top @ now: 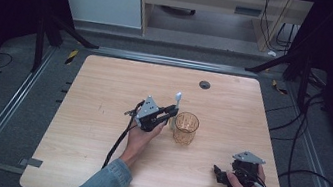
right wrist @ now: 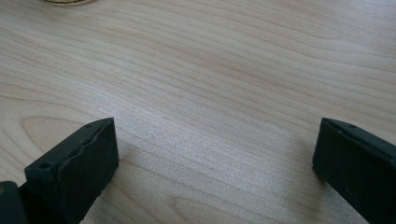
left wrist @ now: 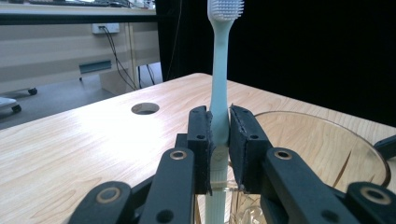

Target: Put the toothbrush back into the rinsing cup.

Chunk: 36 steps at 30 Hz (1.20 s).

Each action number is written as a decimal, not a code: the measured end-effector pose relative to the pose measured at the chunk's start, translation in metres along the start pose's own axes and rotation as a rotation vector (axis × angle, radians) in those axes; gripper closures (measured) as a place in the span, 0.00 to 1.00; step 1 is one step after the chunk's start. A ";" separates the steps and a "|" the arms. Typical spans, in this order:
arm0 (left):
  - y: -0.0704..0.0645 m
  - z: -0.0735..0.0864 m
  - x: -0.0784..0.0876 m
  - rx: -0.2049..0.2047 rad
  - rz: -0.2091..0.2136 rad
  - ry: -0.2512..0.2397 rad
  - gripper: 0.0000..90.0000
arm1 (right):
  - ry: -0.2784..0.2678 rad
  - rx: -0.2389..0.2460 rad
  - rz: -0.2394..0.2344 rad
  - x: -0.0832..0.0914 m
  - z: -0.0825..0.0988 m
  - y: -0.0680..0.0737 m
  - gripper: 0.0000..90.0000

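Mint-green toothbrush (left wrist: 219, 93) stands upright, clamped in the left gripper (left wrist: 219, 140) mid-table right beside the amber glass cup (top: 185, 127). Right gripper (top: 220, 175) rests wide open, holding nothing, near the table's (top: 98, 128) front right corner.

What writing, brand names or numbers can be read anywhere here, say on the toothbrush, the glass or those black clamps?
None can be read.
The toothbrush handle is plain pale green, with no print visible.
The amber glass has only moulded ridges, no label.
The left gripper and right gripper carry no lettering.
The wall socket in the background is too small to tell.
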<state>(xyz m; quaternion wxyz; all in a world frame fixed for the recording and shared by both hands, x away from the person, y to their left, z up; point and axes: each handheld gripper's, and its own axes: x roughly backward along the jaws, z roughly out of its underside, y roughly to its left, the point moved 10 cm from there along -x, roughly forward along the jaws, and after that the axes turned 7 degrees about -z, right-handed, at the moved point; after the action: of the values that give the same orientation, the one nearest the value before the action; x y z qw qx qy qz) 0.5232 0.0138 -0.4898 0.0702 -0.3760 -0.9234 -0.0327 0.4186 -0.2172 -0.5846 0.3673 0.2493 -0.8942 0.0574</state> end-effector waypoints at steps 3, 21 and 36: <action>0.000 0.001 0.000 -0.005 0.000 0.012 0.87 | 0.000 0.000 0.000 0.000 0.000 0.000 0.01; 0.003 0.002 0.005 0.021 -0.007 0.049 0.61 | 0.000 0.001 -0.001 0.000 0.000 0.000 0.01; 0.008 0.001 0.012 0.012 -0.008 0.107 0.31 | 0.000 0.001 -0.001 0.000 0.000 0.000 0.01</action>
<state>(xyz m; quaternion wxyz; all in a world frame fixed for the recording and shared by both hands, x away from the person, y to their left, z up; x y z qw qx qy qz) 0.5199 0.0280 -0.4891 0.1216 -0.3696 -0.9200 -0.0476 0.4186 -0.2172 -0.5845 0.3672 0.2497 -0.8942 0.0575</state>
